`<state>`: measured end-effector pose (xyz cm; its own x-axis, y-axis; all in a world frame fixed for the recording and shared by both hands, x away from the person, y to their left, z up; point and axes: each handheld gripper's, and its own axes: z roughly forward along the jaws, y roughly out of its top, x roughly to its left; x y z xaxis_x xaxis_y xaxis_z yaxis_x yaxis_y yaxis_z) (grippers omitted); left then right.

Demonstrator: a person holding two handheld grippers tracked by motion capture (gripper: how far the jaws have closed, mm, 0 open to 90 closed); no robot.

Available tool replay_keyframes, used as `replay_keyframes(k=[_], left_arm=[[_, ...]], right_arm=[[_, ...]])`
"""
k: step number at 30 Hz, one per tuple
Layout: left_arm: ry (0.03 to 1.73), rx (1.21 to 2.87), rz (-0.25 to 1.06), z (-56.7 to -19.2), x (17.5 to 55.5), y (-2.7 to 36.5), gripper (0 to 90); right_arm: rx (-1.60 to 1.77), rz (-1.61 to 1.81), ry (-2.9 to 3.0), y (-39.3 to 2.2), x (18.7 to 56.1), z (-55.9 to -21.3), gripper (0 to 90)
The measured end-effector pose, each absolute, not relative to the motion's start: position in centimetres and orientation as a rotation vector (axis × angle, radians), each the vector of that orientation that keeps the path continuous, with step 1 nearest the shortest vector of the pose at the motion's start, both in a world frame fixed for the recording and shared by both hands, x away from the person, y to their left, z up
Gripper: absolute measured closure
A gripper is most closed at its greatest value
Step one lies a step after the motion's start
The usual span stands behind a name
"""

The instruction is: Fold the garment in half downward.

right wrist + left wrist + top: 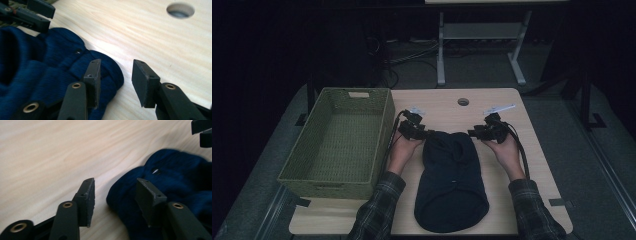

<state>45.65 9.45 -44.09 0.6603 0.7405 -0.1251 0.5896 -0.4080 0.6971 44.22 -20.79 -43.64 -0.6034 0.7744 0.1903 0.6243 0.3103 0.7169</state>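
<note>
Dark blue knitted cloth (451, 177), folded in a long soft bundle, lies on the pale wooden table (492, 102), its top edge between the two tongs. It looks light and floppy, so a bunched edge is the best spot to pinch. The left gripper (115, 197) and right gripper (116, 80) are both spread open, holding nothing. Farther left sits a green woven basket (379, 135).

Plaid sleeves (379, 207); black grippers (412, 127) (brass rivets, trailing cables).

Overhead view; two close tabletop (447, 107) views
</note>
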Motion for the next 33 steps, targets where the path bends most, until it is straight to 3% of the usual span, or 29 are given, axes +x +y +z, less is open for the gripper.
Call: replay_keyframes(k=[11, 15, 21, 27, 33], left_arm=[[1.061, 2.182, 0.224, -45.8, 45.9, 9.3, 46.0], [1.049, 2.195, 0.221, -45.9, 45.9, 9.2, 47.4], [1.022, 2.202, 0.189, -46.2, 46.0, 9.1, 55.1], [0.983, 2.226, 0.165, -46.1, 46.0, 8.9, 72.3], [0.985, 2.218, 0.223, -45.6, 46.0, 8.6, 79.6]], right_arm=[[1.318, 1.137, 2.467, -19.9, 45.1, -46.1, 53.6], [1.302, 1.092, 2.513, -19.5, 45.2, -46.7, 57.7], [1.283, 1.101, 2.527, -19.6, 45.3, -46.8, 65.5], [1.253, 1.094, 2.545, -19.4, 45.4, -46.8, 77.9], [1.199, 1.032, 2.520, -19.0, 45.1, -46.3, 79.4]])
